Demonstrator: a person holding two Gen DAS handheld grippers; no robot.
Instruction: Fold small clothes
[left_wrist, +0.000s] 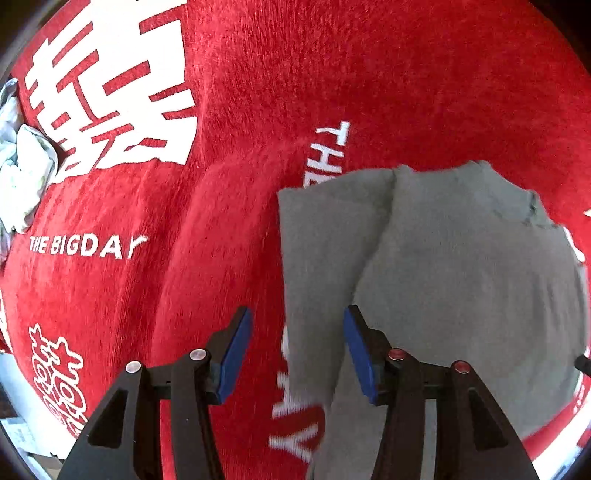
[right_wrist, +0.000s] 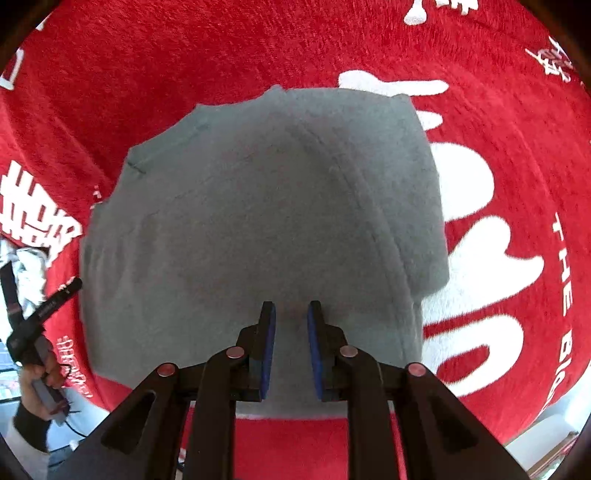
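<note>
Left wrist view: the left gripper (left_wrist: 297, 349) sits at the bottom centre of the frame with its blue pads spread wide and nothing between them. A grey garment (left_wrist: 454, 280), folded into a rough rectangle, fills the right half of the frame on a red blanket (left_wrist: 240, 92) printed with white characters and the words THE BIG DAY. A crumpled pale cloth (left_wrist: 22, 177) lies at the left edge; what it is I cannot tell.

Right wrist view: the right gripper (right_wrist: 291, 349) hangs over the near edge of the grey garment (right_wrist: 258, 221), jaws narrowly apart and empty. The garment fills the middle of the frame. At the lower left, a hand (right_wrist: 37, 376) grips the other tool's handle.
</note>
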